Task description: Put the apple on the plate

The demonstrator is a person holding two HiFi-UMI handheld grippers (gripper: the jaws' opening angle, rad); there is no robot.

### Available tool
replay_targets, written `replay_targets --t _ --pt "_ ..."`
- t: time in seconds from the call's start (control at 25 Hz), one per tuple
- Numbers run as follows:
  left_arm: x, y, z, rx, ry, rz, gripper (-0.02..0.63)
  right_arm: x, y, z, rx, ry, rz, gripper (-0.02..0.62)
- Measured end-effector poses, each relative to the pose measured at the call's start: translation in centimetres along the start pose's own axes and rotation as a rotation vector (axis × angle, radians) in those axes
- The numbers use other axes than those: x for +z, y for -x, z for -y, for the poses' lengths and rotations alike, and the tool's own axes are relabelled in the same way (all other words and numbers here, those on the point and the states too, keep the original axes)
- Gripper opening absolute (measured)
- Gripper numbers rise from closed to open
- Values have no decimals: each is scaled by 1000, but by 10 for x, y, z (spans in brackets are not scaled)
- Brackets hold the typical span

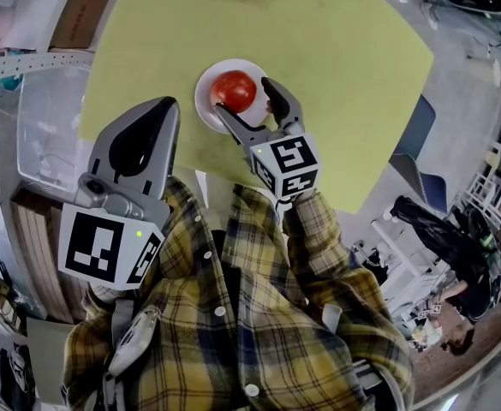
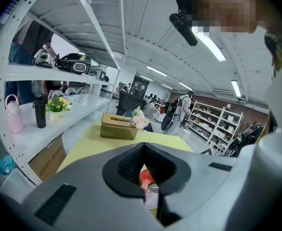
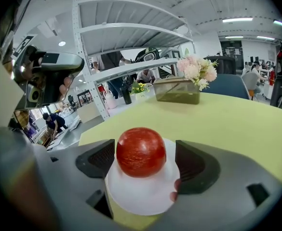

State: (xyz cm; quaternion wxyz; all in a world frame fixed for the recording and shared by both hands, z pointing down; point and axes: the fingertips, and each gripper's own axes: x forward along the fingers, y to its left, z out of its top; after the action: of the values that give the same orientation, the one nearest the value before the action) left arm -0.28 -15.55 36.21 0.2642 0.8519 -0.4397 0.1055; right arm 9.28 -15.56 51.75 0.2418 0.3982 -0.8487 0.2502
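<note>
While the apple sits upright in the middle of the white plate, we hold the right gripper around it with the fingers spread wide. One dark pad stands on each side of the fruit and neither squeezes it. In the right gripper view there is a clear gap between the apple and the pad on that view's right. The pad on that view's left stands just beside the apple's skin.

The plate rests on the yellow-green tabletop, near the edge closest to us. Further across, a tissue box carries a bunch of pale pink flowers.

We keep the left gripper well apart from the plate, over the tabletop's near left edge, with its fingers closed and nothing between them. Through the small gap between its pads, its own view catches a sliver of the apple and plate. Our plaid sleeves fill the lower head view.
</note>
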Motion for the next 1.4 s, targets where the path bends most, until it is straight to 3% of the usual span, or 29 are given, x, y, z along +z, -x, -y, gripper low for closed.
replay_targets --t 0.6,1.16,1.4 --pt "24 2 12 -14 -42 58 2 25 22 -14 22 19 59 368" --pt "90 17 46 -61 -145 157 2 107 101 -13 -10 -35 275 367" --pt "113 19 65 -99 -170 184 2 153 147 -18 -32 -41 395 324"
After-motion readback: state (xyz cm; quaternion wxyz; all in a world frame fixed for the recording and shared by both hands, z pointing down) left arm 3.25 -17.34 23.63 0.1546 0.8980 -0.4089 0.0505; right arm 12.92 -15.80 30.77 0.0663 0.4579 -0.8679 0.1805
